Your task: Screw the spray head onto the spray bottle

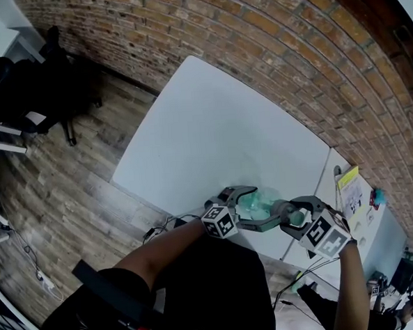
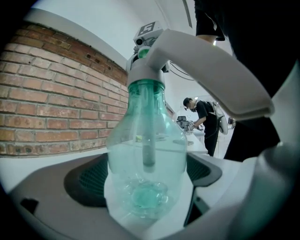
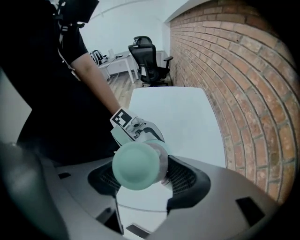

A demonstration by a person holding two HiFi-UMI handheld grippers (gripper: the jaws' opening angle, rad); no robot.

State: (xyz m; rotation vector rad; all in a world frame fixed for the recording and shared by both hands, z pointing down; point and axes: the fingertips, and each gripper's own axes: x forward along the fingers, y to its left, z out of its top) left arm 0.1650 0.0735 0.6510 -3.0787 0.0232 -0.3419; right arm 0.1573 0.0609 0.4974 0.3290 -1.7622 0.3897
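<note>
1. Left gripper (image 2: 146, 185): jaws clamped on the body of the spray bottle (image 2: 145, 154), one pad on each side. The bottle's base faces this gripper's camera.
2. The bottle is clear teal and looks empty. A dip tube (image 2: 148, 126) hangs inside it.
3. Right gripper (image 3: 140, 172): jaws closed on the spray head (image 3: 136, 165), with its round teal end pointing at this camera.
4. The spray head's white collar (image 2: 145, 70) sits on the bottle neck. Can't tell how far it is threaded on.
5. Head view: the bottle lies about level, held in the air between the two grippers. It sits over the near edge of the white table (image 1: 219, 139), not resting on it.
6. The grippers face each other along the bottle's axis, left at the base end and right at the head end. The marker cubes (image 1: 219, 221) point outward, toward the person.
7. Left forearm (image 1: 163, 250) is bare and comes in from lower left, reaching forward and right.
8. Right forearm (image 1: 350, 291) comes up from the bottom right, with the wrist angled in toward the left gripper.
9. The person wears a black top (image 1: 201, 300).
10. Around: brick wall (image 1: 290, 44) behind the table, wood floor (image 1: 47, 184), and a black office chair (image 1: 47, 73) far left.
11. Another person (image 2: 202, 119) stands well back in the left gripper view.
</note>
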